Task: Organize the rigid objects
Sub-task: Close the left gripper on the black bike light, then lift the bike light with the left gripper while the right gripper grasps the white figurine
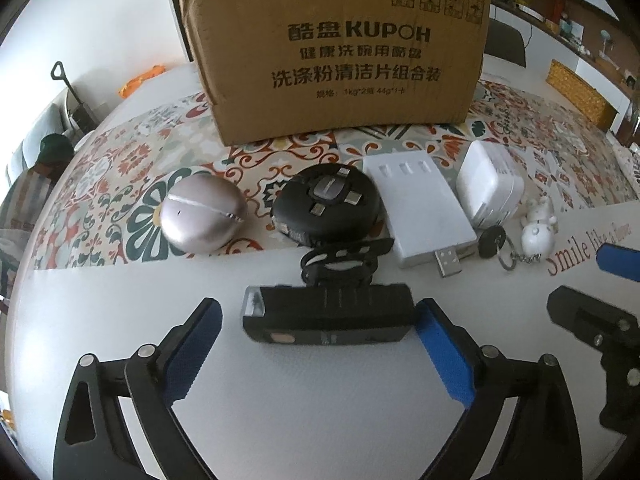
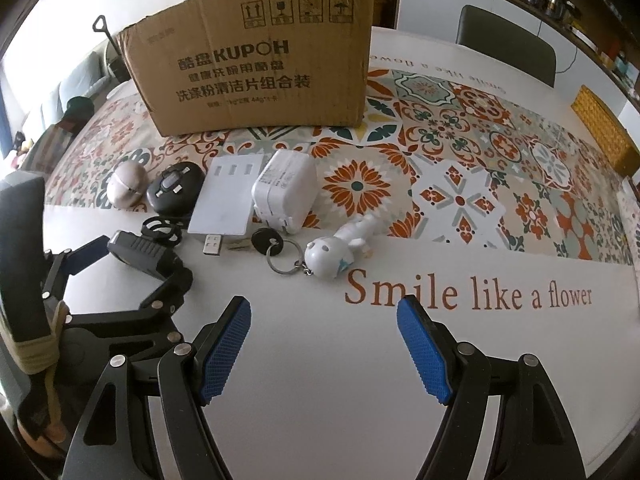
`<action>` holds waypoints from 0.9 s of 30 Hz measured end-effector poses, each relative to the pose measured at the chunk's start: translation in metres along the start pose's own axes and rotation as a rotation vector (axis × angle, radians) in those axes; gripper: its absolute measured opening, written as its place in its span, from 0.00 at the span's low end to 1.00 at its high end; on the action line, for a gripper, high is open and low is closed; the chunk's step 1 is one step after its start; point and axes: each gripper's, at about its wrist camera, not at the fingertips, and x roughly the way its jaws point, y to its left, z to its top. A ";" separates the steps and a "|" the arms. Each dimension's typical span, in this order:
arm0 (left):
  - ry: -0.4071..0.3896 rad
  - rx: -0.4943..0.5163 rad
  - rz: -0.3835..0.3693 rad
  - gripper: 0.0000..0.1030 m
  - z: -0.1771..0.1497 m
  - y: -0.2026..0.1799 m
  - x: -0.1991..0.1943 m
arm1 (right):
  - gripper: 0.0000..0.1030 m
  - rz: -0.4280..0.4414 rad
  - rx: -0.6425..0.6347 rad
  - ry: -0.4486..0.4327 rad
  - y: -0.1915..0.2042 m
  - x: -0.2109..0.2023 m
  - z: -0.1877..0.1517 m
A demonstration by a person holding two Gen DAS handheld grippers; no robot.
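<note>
A black bike light (image 1: 328,316) with a strap mount lies on the white cloth between the pads of my left gripper (image 1: 320,306). Its right pad is at the light's end and its left pad stands just clear, so it is open. Behind the light sit a silver egg-shaped case (image 1: 202,216), a round black cable hub (image 1: 326,204), a flat white power bank (image 1: 420,208), a white charger block (image 1: 488,184) and a white figurine keychain (image 2: 336,252). My right gripper (image 2: 324,308) hangs open over bare cloth, nothing between its pads.
A brown cardboard box (image 2: 256,68) stands upright behind the row of objects. A woven basket (image 2: 600,132) sits at the table's far right, with a dark chair (image 2: 504,44) beyond it. A person in a dark cap (image 1: 52,148) is at the far left.
</note>
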 end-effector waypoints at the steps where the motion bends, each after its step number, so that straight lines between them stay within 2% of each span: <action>1: -0.009 0.002 -0.001 0.92 0.001 0.000 0.000 | 0.73 0.003 0.001 0.000 0.000 0.001 0.000; 8: -0.035 -0.006 -0.039 0.70 -0.001 0.001 -0.003 | 0.73 0.017 0.000 0.011 0.000 0.005 -0.002; 14: -0.030 0.018 -0.024 0.70 -0.002 -0.002 -0.009 | 0.73 0.025 -0.005 0.009 0.001 0.005 -0.003; 21: -0.074 0.009 -0.010 0.70 0.005 -0.002 -0.041 | 0.74 0.044 -0.011 -0.027 -0.001 -0.003 0.001; 27: -0.138 -0.049 0.075 0.70 0.009 -0.013 -0.059 | 0.73 0.047 -0.065 -0.028 -0.007 -0.002 0.012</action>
